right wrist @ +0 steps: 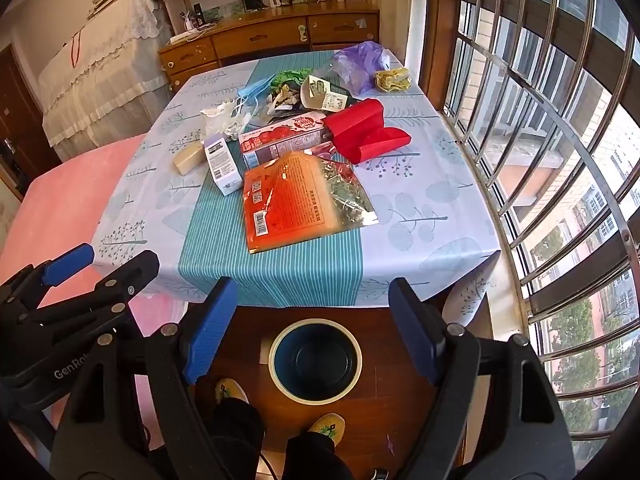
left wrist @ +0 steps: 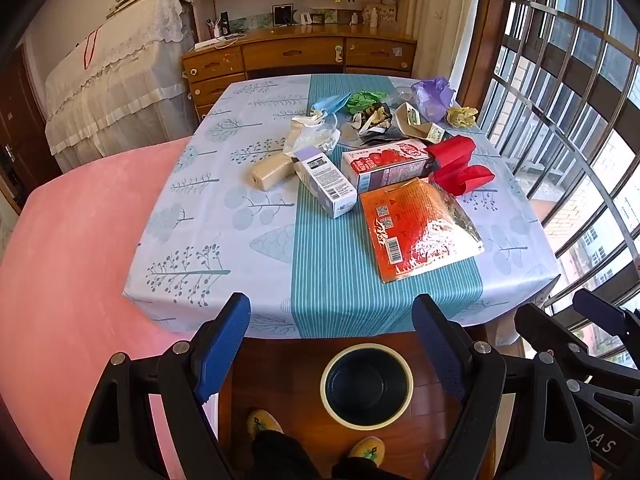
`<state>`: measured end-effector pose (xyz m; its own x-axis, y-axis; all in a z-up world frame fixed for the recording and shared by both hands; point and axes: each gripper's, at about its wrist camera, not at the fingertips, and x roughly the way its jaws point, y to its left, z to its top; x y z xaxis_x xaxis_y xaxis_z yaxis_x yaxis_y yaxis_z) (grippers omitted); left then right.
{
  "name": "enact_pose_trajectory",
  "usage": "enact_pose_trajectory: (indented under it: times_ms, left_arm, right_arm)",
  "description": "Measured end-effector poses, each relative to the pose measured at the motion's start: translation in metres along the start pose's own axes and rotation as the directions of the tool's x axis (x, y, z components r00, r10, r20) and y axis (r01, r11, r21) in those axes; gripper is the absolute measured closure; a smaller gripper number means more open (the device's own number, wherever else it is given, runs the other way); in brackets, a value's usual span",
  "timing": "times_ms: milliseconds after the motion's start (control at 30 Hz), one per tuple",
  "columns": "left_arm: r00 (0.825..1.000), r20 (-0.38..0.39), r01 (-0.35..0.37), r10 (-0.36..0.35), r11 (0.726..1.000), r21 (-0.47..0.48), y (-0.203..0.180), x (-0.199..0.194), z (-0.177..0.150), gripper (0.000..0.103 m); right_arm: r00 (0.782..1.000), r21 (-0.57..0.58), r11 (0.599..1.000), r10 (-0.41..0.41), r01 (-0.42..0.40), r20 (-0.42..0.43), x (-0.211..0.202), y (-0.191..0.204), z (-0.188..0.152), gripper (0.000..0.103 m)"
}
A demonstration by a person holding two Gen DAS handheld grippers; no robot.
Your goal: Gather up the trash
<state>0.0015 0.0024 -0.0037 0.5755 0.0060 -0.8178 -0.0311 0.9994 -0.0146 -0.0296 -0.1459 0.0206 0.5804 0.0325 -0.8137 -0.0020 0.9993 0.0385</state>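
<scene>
Bin (left wrist: 366, 386): lower centre, on floor, I see nothing inside.
Trash (left wrist: 416, 226): upper centre, on desk (left wrist: 224, 240).
My left hand-held gripper (left wrist: 332, 334): jaws apart, nothing between.
My right hand-held gripper (right wrist: 314, 314): jaws apart, nothing between.

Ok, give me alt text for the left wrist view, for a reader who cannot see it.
The open blue-padded left gripper hangs empty above a round dark bin with a cream rim on the wooden floor. Ahead, a table under a blue tree-print cloth holds trash: an orange foil packet, a red carton, a white box.
</scene>
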Motion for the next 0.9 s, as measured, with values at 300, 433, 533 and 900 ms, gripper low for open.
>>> enact_pose_trajectory:
  times_ms: [300,433,533,900]
  left_arm:
    - [1.0,0.016,-0.002,0.002,1.0,0.009,-0.0001,-0.0064,0.004,0.018]
    - [1.0,0.024,0.0,0.0,1.0,0.01,-0.0009,-0.008,0.0034,0.018]
    - [1.0,0.026,0.001,-0.001,1.0,0.01,-0.0014,-0.0096,0.0027,0.018]
    - [1.0,0.025,0.002,-0.002,1.0,0.011,-0.0016,-0.01,0.0031,0.018]
  right_arm:
    - [1.0,0.006,1.0,0.002,-0.002,-0.003,-0.0031,-0.0003,0.0023,0.027]
    - [1.0,0.012,1.0,0.005,-0.005,-0.002,-0.0037,-0.0014,0.0032,0.027]
    - [1.0,0.01,1.0,0.006,-0.006,-0.002,-0.0034,-0.0012,0.003,0.027]
    - [1.0,0.013,1.0,0.008,-0.008,-0.001,-0.0042,-0.0015,0.0024,0.027]
